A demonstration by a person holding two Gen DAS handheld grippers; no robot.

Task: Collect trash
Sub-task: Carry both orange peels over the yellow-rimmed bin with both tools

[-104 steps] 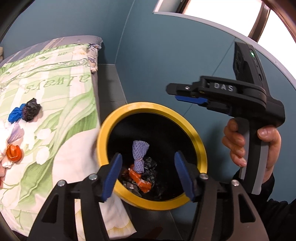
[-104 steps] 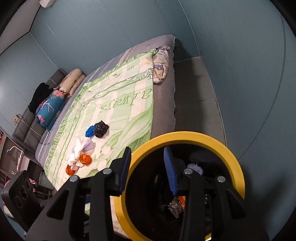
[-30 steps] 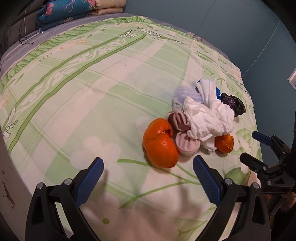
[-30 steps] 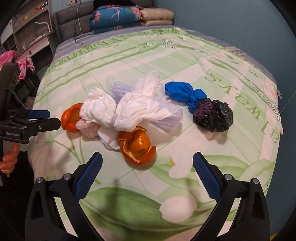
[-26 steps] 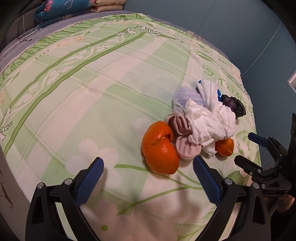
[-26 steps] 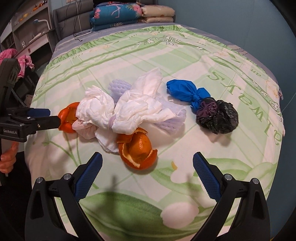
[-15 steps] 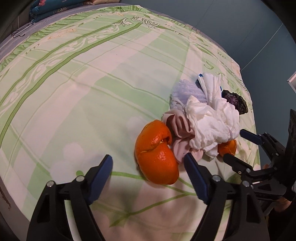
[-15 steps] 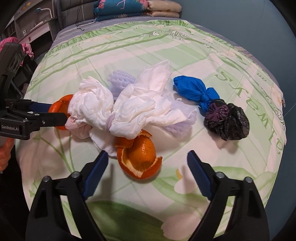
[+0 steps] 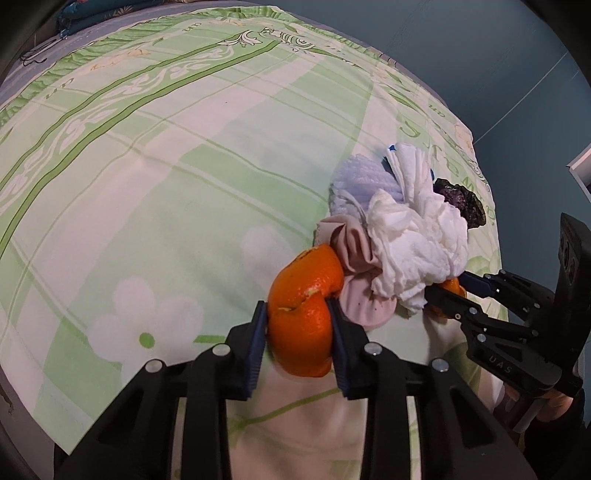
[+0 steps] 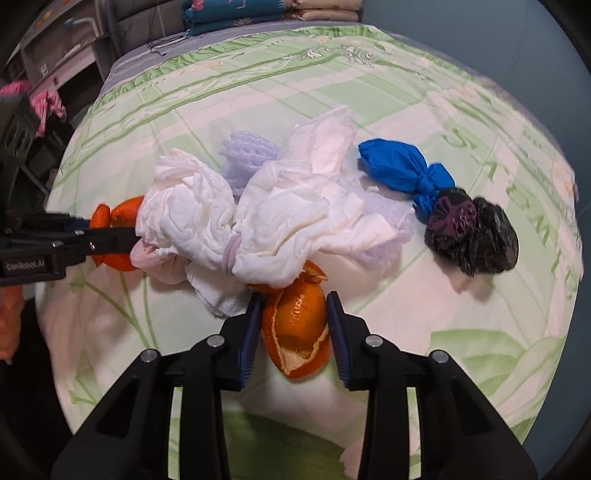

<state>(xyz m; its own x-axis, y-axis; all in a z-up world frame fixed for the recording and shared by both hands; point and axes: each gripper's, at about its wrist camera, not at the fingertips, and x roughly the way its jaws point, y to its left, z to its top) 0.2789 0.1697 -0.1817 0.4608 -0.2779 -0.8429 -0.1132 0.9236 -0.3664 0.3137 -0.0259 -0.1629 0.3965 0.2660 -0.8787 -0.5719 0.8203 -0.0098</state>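
Observation:
A heap of trash lies on the green patterned bedspread (image 9: pixel 147 166). My left gripper (image 9: pixel 297 325) is shut on a large orange peel (image 9: pixel 303 295) at the heap's near edge; this gripper also shows at the left of the right wrist view (image 10: pixel 107 229). My right gripper (image 10: pixel 293 325) is shut on a second orange peel (image 10: pixel 299 325) at the other side of the heap, and shows in the left wrist view (image 9: pixel 448 291). Crumpled white tissues (image 10: pixel 258 214), a pink wad (image 9: pixel 354 258), purple foam netting (image 10: pixel 247 155), a blue knotted bag (image 10: pixel 399 170) and a black bag (image 10: pixel 472 236) lie between and beyond.
Folded bedding (image 10: pixel 273 11) is stacked at the head of the bed. Shelving and pink cloth (image 10: pixel 44 103) stand off the bed's left side. A teal wall (image 9: pixel 498 55) runs along the far side of the bed.
Both grippers left the yellow bin, came down to the heap on the bed, and closed from wide open onto an orange peel each.

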